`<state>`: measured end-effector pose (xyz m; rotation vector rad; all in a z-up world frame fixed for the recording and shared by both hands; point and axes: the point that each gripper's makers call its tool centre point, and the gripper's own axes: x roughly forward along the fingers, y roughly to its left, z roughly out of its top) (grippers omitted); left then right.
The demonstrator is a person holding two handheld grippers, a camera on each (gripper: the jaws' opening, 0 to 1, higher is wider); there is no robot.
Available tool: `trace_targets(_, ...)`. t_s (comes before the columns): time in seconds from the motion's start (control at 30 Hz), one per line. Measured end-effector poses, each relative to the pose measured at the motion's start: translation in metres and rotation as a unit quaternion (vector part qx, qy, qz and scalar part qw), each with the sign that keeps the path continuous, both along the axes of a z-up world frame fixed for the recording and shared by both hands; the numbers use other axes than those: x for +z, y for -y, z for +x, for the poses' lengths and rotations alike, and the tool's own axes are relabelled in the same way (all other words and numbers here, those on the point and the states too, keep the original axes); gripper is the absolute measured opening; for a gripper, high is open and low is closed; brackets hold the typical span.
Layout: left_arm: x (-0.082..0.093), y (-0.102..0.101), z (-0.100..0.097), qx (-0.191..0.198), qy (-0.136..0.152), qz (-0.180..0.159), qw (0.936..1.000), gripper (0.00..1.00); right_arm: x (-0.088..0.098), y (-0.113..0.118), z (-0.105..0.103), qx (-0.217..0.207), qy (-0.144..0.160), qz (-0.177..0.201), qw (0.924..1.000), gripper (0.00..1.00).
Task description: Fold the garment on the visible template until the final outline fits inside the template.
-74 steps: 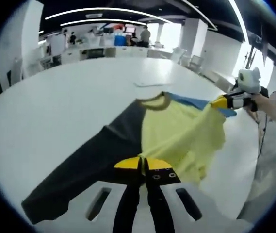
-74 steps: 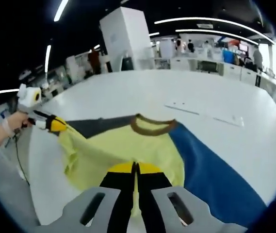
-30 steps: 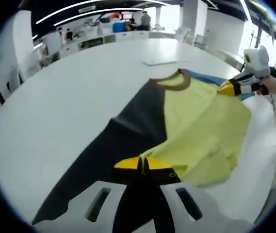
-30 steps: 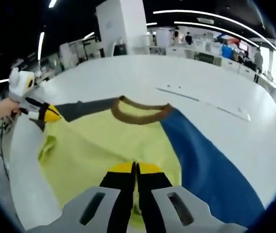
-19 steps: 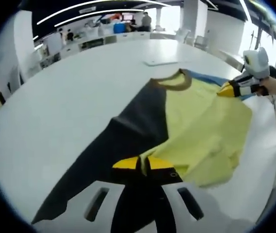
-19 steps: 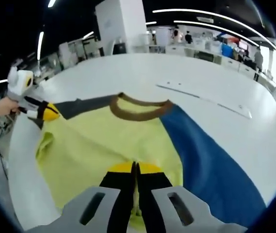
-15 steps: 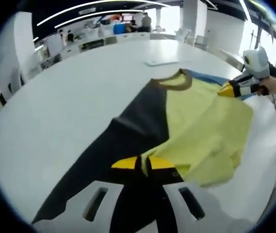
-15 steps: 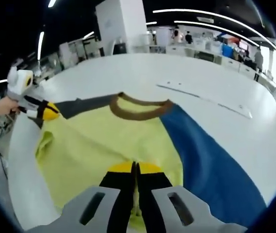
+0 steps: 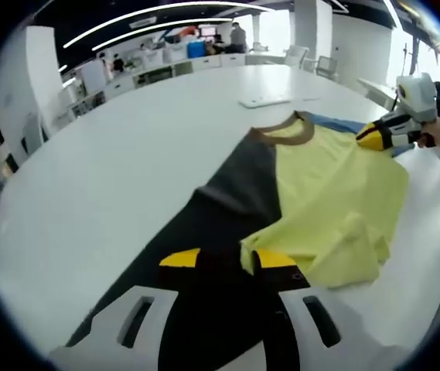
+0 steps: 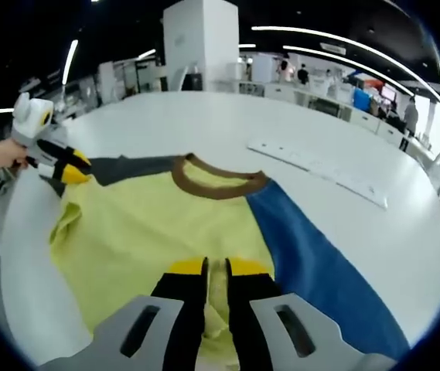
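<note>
Left gripper view: left hand-held gripper with jaws parted, yellow-tipped, over the hem of one garment spread flat on the white bench. Right gripper view: right hand-held gripper with jaws slightly apart, a fold of yellow cloth between them; cannot tell whether gripped. One shirt, three colour panels: dark sleeve, yellow body, blue sleeve, brown collar. One pale flat template beyond the collar, apart from the cloth. Broad bare bench all round; near edge close beneath both grippers.

yellow garment between parted tool jaws
</note>
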<state>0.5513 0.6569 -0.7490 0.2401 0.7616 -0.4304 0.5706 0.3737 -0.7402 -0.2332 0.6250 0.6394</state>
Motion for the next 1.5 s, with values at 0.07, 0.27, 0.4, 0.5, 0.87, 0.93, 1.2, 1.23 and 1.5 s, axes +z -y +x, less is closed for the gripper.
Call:
trace_targets(0.07, 0.003, -0.001, 0.0, -0.002, 0.004, 0.003, 1.0, 0.24, 0.005, -0.001, -0.001, 0.001, 0.006, 0.002, 1.0, 0.15)
trace_targets(0.27, 0.01, -0.003, -0.001, -0.002, 0.013, 0.015, 0.9998, 0.32, 0.015, -0.005, -0.003, 0.008, 0.015, 0.006, 0.9998, 0.22)
trace_targets(0.4, 0.017, -0.003, -0.003, 0.0, 0.019, 0.013, 0.9997, 0.33, 0.018, -0.006, -0.006, 0.011, 0.018, 0.006, 0.9998, 0.28)
trace_targets(0.5, 0.022, -0.003, -0.004, 0.001, 0.023, 0.013, 0.9997, 0.34, 0.019, -0.005, -0.007, 0.01, 0.019, 0.001, 0.9998, 0.32)
trace_targets(0.87, 0.046, 0.015, -0.028, -0.021, 0.033, -0.004, 0.9992, 0.42, 0.032, -0.003, -0.013, 0.013, 0.03, 0.008, 0.9994, 0.54)
trace_targets(0.93, 0.051, 0.018, -0.032, -0.026, 0.037, -0.002, 0.999, 0.46, 0.034, -0.004, -0.015, 0.014, 0.032, 0.01, 0.9993, 0.58)
trace_targets(1.2, 0.07, 0.035, -0.047, -0.06, 0.043, -0.012, 0.9972, 0.59, 0.04, -0.008, -0.025, 0.037, 0.038, -0.001, 0.9986, 0.71)
trace_targets(1.23, 0.071, 0.038, -0.05, -0.066, 0.042, -0.011, 0.9968, 0.61, 0.041, -0.008, -0.027, 0.041, 0.038, -0.003, 0.9984, 0.73)
trace_targets(1.5, 0.08, 0.046, -0.063, -0.089, 0.034, -0.004, 0.9954, 0.69, 0.048, -0.004, -0.035, 0.049, 0.042, -0.01, 0.9978, 0.82)
